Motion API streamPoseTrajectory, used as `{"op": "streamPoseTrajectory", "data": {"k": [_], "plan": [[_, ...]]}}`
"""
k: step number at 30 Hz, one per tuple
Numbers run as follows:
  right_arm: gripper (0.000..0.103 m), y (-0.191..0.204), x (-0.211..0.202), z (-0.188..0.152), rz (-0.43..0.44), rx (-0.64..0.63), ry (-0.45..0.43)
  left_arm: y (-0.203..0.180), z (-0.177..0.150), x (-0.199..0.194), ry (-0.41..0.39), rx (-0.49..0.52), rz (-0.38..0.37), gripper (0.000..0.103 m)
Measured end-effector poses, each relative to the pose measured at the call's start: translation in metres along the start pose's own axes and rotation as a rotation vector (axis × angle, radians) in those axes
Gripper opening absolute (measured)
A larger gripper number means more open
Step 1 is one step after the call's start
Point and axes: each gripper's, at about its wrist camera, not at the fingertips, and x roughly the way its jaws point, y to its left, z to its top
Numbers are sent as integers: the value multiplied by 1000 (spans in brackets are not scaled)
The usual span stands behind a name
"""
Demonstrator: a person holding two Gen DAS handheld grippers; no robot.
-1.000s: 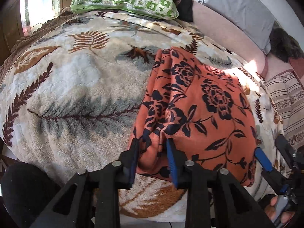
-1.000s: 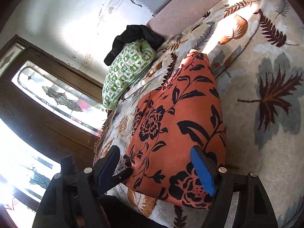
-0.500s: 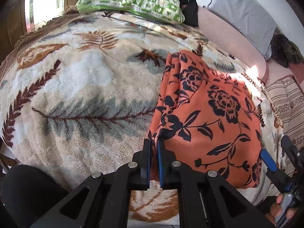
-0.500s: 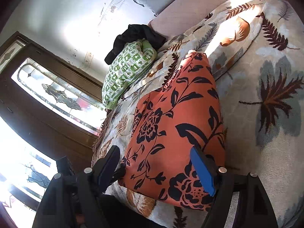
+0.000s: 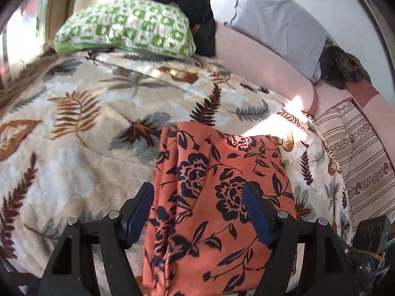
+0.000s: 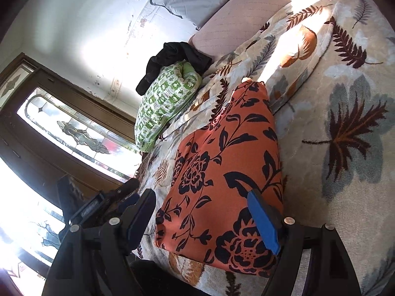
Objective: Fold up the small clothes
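An orange garment [image 5: 217, 204] with dark blue flowers lies folded flat on the leaf-patterned blanket [image 5: 81, 153]. My left gripper [image 5: 198, 213] is open above the garment's near half, its blue-padded fingers spread wide and holding nothing. In the right wrist view the same garment [image 6: 227, 172] lies in front of my right gripper [image 6: 205, 219], which is open and empty, one finger over the garment's right edge and the other off its left edge.
A green checked pillow [image 5: 126, 29] with black clothing [image 5: 195, 9] on it lies at the bed's far end, beside a grey pillow [image 5: 276, 27]. A striped cover [image 5: 358, 162] lies to the right. A glazed wooden door [image 6: 64, 123] stands left of the bed.
My left gripper was shut on the garment's left edge half a second ago; it has let go, opened wide and moved over the garment. The right gripper stayed open and barely moved.
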Motion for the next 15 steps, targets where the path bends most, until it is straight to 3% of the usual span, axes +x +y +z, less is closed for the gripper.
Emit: {"op": "streamPoseTrajectory", "data": {"k": [3,4,7,9,10,11,15], "plan": [[80,-4,-7,3,-3,5,-15,3,7,34,92,-26,-20,70],[80,-5,-9,5,-4,8,-22,3,8,39,102,-23,-10,61],[80,-13,-15,8,-16,25,-40,3,4,47,129,-7,-16,48],[80,-20,-13,9,-22,51,-38,4,1,51,145,-7,-22,46],[80,-22,-11,8,-21,64,-33,5,0,52,145,-2,-20,40],[80,-24,-9,8,-23,68,-26,5,-1,54,152,9,-12,24],[80,-21,-1,6,-39,48,-2,4,3,51,143,53,14,11]]}}
